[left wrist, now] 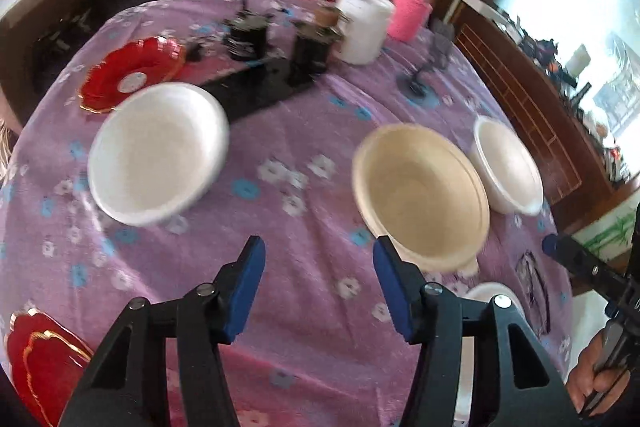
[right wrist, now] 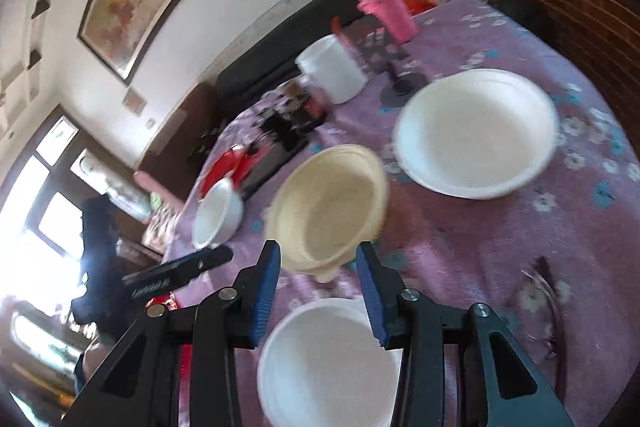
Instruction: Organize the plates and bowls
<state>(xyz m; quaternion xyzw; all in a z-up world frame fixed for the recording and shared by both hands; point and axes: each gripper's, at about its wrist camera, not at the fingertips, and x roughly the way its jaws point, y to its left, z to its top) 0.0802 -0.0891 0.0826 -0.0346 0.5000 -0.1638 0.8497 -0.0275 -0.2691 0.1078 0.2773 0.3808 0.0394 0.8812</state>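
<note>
On a purple flowered tablecloth [left wrist: 304,131] stand a cream bowl [left wrist: 420,195], a white bowl [left wrist: 158,151] to its left and a second white bowl [left wrist: 506,167] to its right. Two red plates lie at far left [left wrist: 132,73] and near left [left wrist: 44,359]. My left gripper [left wrist: 319,287] is open and empty, above the cloth between the white and cream bowls. In the right wrist view my right gripper [right wrist: 318,291] is open and empty, just in front of the cream bowl [right wrist: 328,207], above a small white bowl [right wrist: 328,359]. A wide white bowl [right wrist: 476,131] sits right.
At the table's far side stand a white tub [left wrist: 362,27], a pink cup [left wrist: 410,13], dark jars [left wrist: 246,35] on a black tray [left wrist: 256,87] and a small black stand [left wrist: 416,83]. A wooden cabinet [left wrist: 532,103] runs along the right. The right gripper's arm [left wrist: 592,271] shows at the right edge.
</note>
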